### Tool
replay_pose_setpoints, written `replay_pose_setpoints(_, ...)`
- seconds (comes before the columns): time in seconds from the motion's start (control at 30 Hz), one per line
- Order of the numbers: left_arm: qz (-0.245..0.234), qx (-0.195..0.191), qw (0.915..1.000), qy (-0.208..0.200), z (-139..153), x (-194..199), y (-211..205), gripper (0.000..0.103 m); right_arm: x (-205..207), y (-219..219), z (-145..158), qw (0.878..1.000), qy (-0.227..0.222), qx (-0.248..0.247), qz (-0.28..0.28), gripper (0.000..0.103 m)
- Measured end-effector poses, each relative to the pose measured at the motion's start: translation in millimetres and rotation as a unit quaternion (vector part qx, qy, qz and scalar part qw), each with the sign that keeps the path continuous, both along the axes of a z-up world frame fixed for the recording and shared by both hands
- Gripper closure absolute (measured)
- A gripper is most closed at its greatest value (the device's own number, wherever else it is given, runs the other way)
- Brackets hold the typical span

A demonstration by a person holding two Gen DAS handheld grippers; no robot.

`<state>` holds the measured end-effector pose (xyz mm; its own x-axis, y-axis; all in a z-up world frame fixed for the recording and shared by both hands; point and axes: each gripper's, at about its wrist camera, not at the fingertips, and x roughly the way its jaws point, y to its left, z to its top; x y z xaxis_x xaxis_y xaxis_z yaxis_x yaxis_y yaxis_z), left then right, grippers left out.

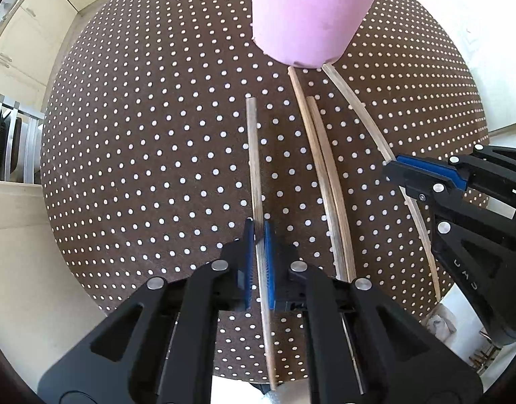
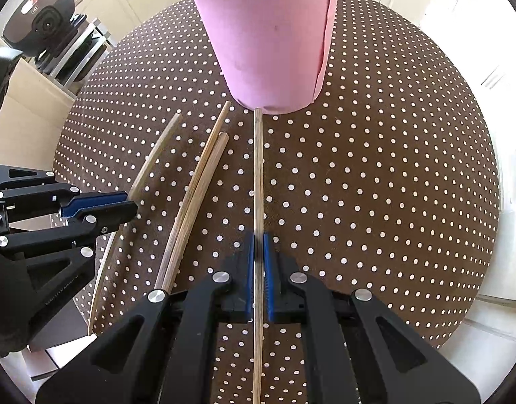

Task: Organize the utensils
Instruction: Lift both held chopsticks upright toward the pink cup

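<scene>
A round desk covered in brown cloth with white dots is seen from above in both wrist views, with a pink cup standing at the top centre of each frame. In the left wrist view, the left gripper is seen at the bottom centre, its jaws closed on a wooden chopstick that runs from the lower edge up toward the middle of the frame. Just to the right of it, two chopsticks are laid side by side, touching along most of their length, with their far ends near the base of the cup. At the right edge of that view, the right gripper is seen with its jaws closed on another chopstick. In the right wrist view, this chopstick is shown running straight up the middle of the frame, its far end reaching the base of the cup.
</scene>
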<state>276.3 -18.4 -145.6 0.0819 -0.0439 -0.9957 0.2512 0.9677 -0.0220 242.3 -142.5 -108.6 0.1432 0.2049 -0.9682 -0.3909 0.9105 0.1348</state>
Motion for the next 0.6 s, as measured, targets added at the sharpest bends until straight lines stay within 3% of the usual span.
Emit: replay_pose_setpoints(0.6,0.000,-0.019,0.9973,-0.071,64.3,-27.4,17.7,0.097,-28.6,-16.6,52.2,0.997,-0.069,0.037,0.007,0.099)
